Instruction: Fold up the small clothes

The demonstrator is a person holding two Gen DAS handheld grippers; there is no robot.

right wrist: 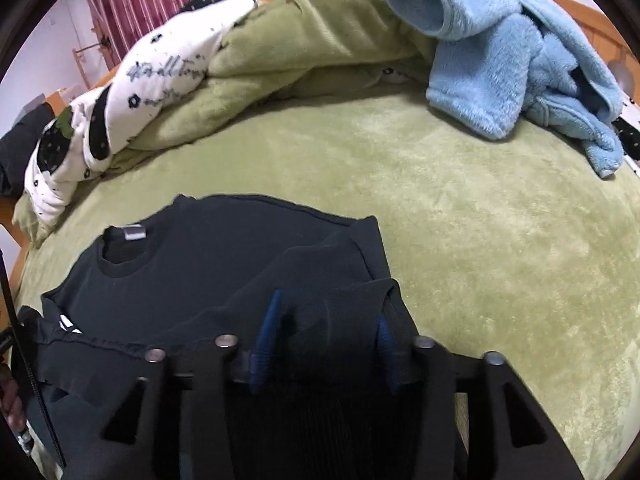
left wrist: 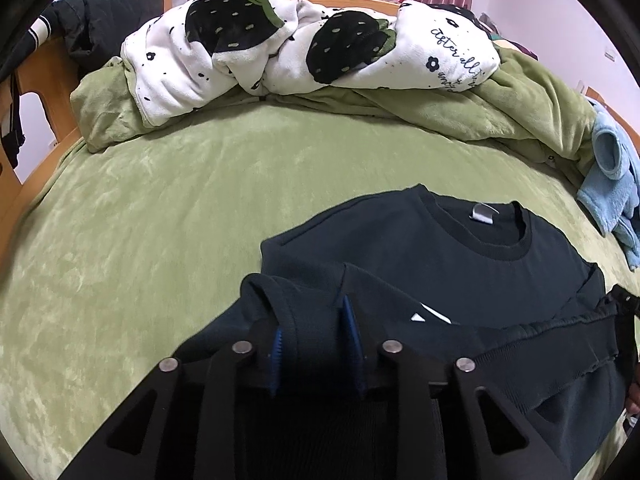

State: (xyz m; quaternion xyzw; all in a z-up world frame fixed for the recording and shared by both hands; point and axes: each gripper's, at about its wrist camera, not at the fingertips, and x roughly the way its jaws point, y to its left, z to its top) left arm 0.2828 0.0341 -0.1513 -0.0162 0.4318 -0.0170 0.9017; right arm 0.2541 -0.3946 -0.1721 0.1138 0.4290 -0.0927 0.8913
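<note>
Left gripper (left wrist: 316,336) parted a little, blue pads (left wrist: 350,320) standing off the ribbed hem of the dark sweatshirt (left wrist: 400,256) that runs between them, so not really pinching. Right gripper (right wrist: 326,328) spread wider, same hem bunched between its pads (right wrist: 268,332) but loose, nothing clamped.

Sweatshirt spread flat straight ahead of both tools, bottom edge folded up toward the chest, collar (left wrist: 488,236) with the white tag at the far end. From the left tool, body of it off ahead and to the right; from the right tool, ahead and to the left.

Beyond that, just green bedspread (left wrist: 160,208). Further out, a rumpled white strawberry-print blanket (left wrist: 248,48) on a green quilt (right wrist: 320,12), and a fluffy light blue garment (right wrist: 500,52) far ahead-right of the right tool.
</note>
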